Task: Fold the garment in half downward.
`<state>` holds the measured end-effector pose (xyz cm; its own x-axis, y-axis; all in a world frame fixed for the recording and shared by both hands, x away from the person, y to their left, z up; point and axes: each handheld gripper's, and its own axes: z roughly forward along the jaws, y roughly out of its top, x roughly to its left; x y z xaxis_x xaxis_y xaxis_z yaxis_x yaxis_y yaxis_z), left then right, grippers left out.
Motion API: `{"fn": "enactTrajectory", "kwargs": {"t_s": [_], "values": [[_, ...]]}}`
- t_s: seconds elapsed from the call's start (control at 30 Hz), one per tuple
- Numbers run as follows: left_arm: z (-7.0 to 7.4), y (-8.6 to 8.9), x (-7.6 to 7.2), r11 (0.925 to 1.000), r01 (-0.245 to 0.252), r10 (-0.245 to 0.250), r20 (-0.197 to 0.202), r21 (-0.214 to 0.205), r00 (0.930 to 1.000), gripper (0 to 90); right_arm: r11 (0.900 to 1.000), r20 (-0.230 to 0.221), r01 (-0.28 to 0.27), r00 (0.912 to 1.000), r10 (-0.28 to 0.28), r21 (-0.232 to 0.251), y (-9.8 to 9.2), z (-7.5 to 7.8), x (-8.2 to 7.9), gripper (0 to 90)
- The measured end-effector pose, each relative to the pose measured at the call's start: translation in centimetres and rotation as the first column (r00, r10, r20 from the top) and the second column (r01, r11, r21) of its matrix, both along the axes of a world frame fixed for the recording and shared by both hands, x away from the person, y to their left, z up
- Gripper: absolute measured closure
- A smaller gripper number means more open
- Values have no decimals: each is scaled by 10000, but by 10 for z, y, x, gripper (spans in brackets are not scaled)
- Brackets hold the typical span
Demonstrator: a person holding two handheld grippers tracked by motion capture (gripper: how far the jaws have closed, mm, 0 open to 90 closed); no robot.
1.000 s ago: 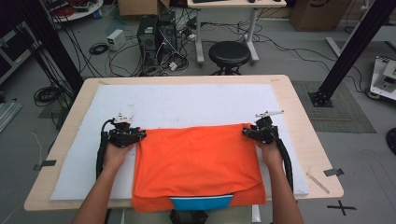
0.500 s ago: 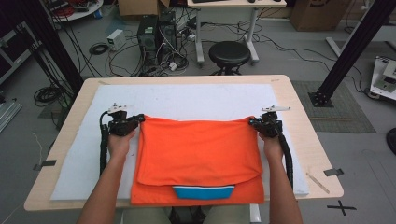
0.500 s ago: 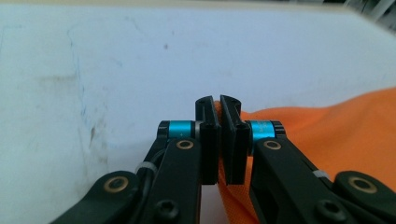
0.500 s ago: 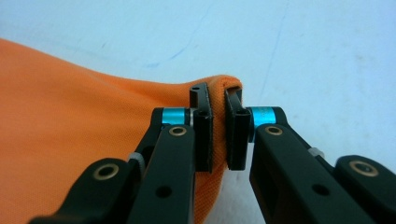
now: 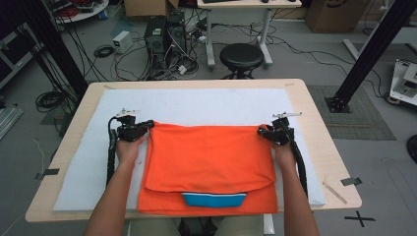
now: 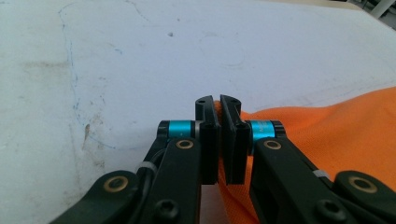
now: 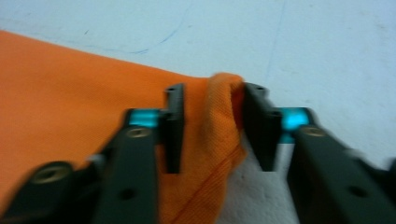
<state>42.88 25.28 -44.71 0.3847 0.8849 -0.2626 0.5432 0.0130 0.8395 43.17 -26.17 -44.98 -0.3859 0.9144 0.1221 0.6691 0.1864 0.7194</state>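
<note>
My left gripper [image 6: 219, 100] has its jaws pinched almost flat together, with a thin edge of the orange shirt [image 5: 211, 157] caught between them; the cloth spreads away to the right of my fingers, and bare white mat [image 6: 116, 60] lies ahead and to their left. Seen from the high view, that gripper [image 5: 147, 126] sits at the shirt's far left corner.

My right gripper [image 7: 212, 100] is different: its jaws have just been easing apart and now stand a little way open. A bunched corner of the orange shirt [image 7: 219, 121] sits in the gap, close against one finger [image 7: 254, 116] — the other finger [image 7: 175, 116] stands just clear of the fabric, so I am not pressing on it. The rest of the cloth runs off to the left of those fingers. From above, this gripper [image 5: 265, 132] is at the shirt's far right corner.

The shirt lies folded on the mat between my two hands, its top layer doubled back toward me, a blue band [image 5: 214, 199] showing at the near edge — well behind both sets of fingers.
</note>
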Motion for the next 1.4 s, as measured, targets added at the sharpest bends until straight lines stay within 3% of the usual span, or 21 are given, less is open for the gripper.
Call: {"fn": "enactTrajectory", "kwargs": {"t_s": [0.1, 0.17, 0.23, 0.3, 0.4, 0.5, 0.63, 0.7, 0.73, 0.8, 0.87, 0.93, 1.03, 1.1, 1.4], "values": [[1, 1, 1, 9996, 28, -22, 212, -277, 9998, 864, 9988, 310, -377, 9988, 387, -303, 3, 1, 1, 845], [3, 2, 2, 9989, -36, 50, 288, -471, 9996, 864, 9999, 562, -106, 9984, 112, -116, -2, 3, 4, 849], [6, 3, 3, 9946, -255, 294, 373, -1005, 9989, 864, 9996, 903, 179, 9958, -156, -239, -4, 5, 6, 851], [9, 2, 5, 9916, -394, 451, 443, -1229, 9980, 864, 9978, 1436, 315, 9894, -228, -588, -3, 10, 9, 851], [11, 2, 7, 9865, -587, 735, 928, -1527, 9930, 864, 9952, 2107, 668, 9763, -503, -718, 0, 19, 16, 851], [7, 8, 10, 9785, -722, 885, 771, -1932, 9931, 863, 9929, 2372, 886, 9691, -676, -791, 1, 29, 23, 850], [7, 9, 10, 9861, -599, 755, 972, -1548, 9924, 860, 9892, 2723, 895, 9606, -550, -1163, 8, 35, 28, 846], [7, 8, 9, 9855, -687, 858, 1059, -1551, 9907, 789, 9870, 2592, 973, 9639, -615, -1277, 11, 31, 28, 820], [8, 9, 9, 9872, -751, 894, 985, -1404, 9911, 689, 9880, 2310, 985, 9705, -688, -1194, 12, 29, 29, 750], [9, 10, 7, 9901, -793, 895, 864, -1158, 9922, 577, 9867, 2024, 1220, 9744, -984, -1075, 11, 26, 29, 552], [11, 11, 3, 9934, -674, 754, 860, -923, 9934, 522, 9871, 1911, 1342, 9747, -1156, -872, 7, 26, 25, 488], [12, 13, -2, 9935, -511, 587, 733, -1020, 9956, 473, 9868, 2060, 1457, 9701, -1286, -700, 2, 27, 17, 434], [15, 11, -12, 9975, -112, 172, 862, -697, 9961, 483, 9901, 2021, 1359, 9712, -1262, -349, -5, 31, 5, 401], [16, 8, -21, 9989, 267, -228, 974, -383, 9950, 562, 9914, 2214, 1245, 9687, -1124, -415, -7, 34, -6, 399], [22, 4, -62, 9926, 1107, -1057, 953, -490, 9898, 563, 9987, 2400, 485, 9698, -426, -185, -13, 40, -55, 435]]}}
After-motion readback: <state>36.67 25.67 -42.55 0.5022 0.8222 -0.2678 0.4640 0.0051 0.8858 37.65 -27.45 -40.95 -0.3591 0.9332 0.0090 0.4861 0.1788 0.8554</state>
